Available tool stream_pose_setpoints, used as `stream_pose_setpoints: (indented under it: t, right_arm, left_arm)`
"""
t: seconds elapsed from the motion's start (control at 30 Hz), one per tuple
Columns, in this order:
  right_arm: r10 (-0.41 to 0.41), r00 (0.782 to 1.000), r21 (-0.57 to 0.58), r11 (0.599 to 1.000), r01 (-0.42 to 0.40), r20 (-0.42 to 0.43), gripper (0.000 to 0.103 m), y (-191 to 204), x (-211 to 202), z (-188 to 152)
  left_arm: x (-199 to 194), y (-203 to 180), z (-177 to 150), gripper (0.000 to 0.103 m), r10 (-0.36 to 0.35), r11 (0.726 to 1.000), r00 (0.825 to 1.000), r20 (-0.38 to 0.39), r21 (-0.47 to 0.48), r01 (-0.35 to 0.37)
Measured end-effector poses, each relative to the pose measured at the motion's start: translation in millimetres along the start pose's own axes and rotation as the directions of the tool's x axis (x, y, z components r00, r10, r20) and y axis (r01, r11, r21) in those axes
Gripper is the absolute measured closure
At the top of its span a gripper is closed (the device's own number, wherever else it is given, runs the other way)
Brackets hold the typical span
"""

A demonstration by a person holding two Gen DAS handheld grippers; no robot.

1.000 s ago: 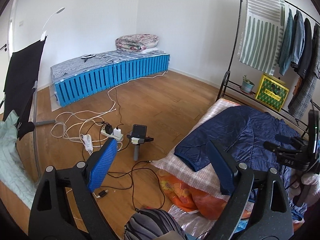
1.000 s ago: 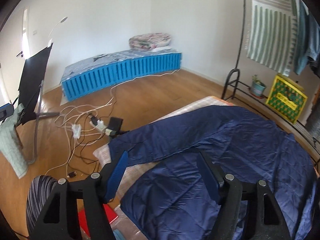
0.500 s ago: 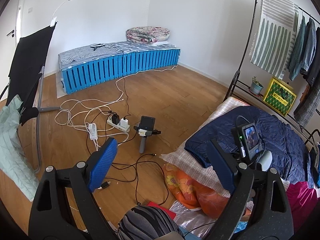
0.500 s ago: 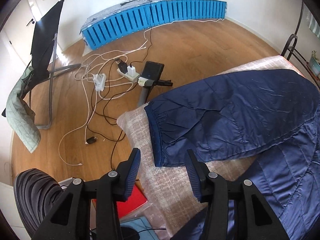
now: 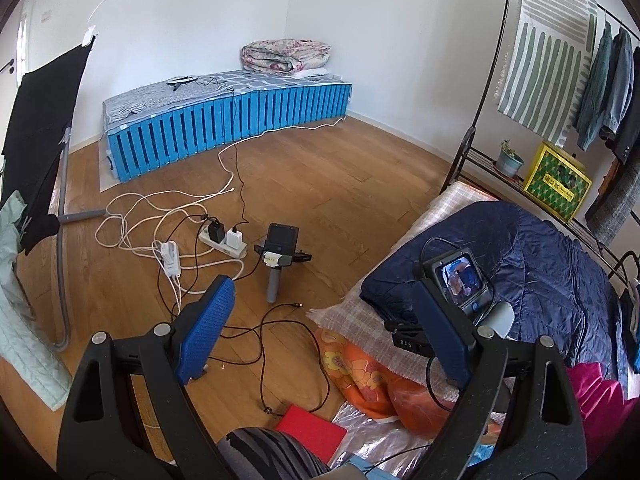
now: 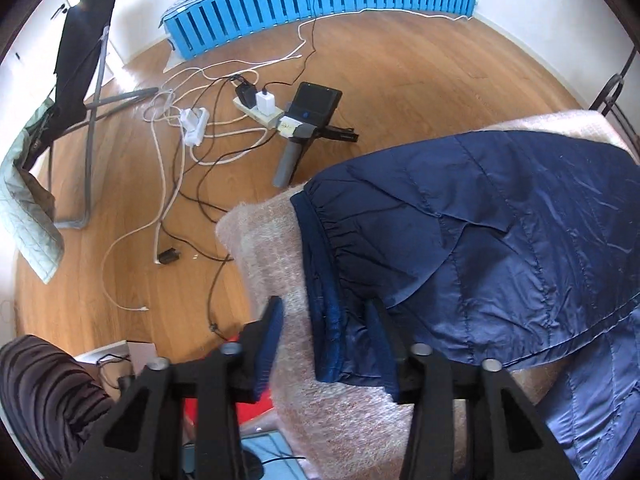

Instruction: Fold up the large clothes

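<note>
A dark blue quilted jacket (image 6: pixel 500 216) lies on a pale woven blanket (image 6: pixel 272 248), one sleeve stretched toward the blanket's corner. Its gathered cuff (image 6: pixel 320 264) sits just ahead of my right gripper (image 6: pixel 326 328), which is open with the cuff's near end between its blue pads. In the left wrist view the jacket (image 5: pixel 540 264) lies at the right, with the right gripper's body and screen (image 5: pixel 460 280) over its near edge. My left gripper (image 5: pixel 324 320) is open and empty, held above the wooden floor, left of the blanket.
On the floor are tangled cables and a power strip (image 5: pixel 224 244), a spare handheld gripper (image 5: pixel 280 252), a red book (image 5: pixel 310 432) and an orange flowered cloth (image 5: pixel 360 372). A blue slatted bed (image 5: pixel 228 120) stands at the back, a clothes rack (image 5: pixel 600 80) at right.
My right gripper has dropped low and forward toward the sleeve's cuff, its jaws narrower than before. My left gripper has swung a little, bringing the right gripper into its view.
</note>
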State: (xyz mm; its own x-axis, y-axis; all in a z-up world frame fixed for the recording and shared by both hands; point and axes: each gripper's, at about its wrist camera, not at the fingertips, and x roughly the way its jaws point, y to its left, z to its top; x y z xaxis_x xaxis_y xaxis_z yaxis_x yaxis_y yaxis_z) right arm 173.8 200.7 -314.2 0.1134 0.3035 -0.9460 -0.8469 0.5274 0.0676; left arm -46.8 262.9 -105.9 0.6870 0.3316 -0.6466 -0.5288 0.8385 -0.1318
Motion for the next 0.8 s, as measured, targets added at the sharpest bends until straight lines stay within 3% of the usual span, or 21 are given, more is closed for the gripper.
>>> stream_pose_setpoints:
  t: [0.1,0.23,0.33,0.43,0.6,0.8]
  right_arm:
    - [0.028,1.000,0.064,0.998,-0.028,0.004,0.098,-13,-1,3]
    - [0.119,0.989,0.221,0.966,-0.135,0.086,0.100,-47,-22,3]
    - [0.181,0.965,0.300,0.925,-0.233,0.191,0.100,-76,-51,-2]
    - [0.194,0.941,0.359,0.888,-0.289,0.279,0.100,-107,-83,-10]
    - [0.171,0.896,0.434,0.827,-0.356,0.410,0.100,-167,-139,-35]
    - [0.030,0.851,0.541,0.760,-0.359,0.524,0.100,-250,-196,-91]
  left_arm:
    - [6,-11,3,0.011,-0.028,0.999,1.000,0.006,0.016,0.028]
    - [7,-28,7,0.011,-0.049,0.998,0.998,0.038,0.041,0.048]
    - [4,-43,13,0.011,-0.071,0.996,0.996,0.060,0.056,0.067]
    - [3,-63,21,0.011,-0.100,0.992,0.992,0.077,0.083,0.094]
    - [2,-106,31,0.011,-0.189,0.975,0.979,0.082,0.132,0.177]
    - [29,-178,33,0.011,-0.289,0.934,0.957,0.015,0.225,0.279]
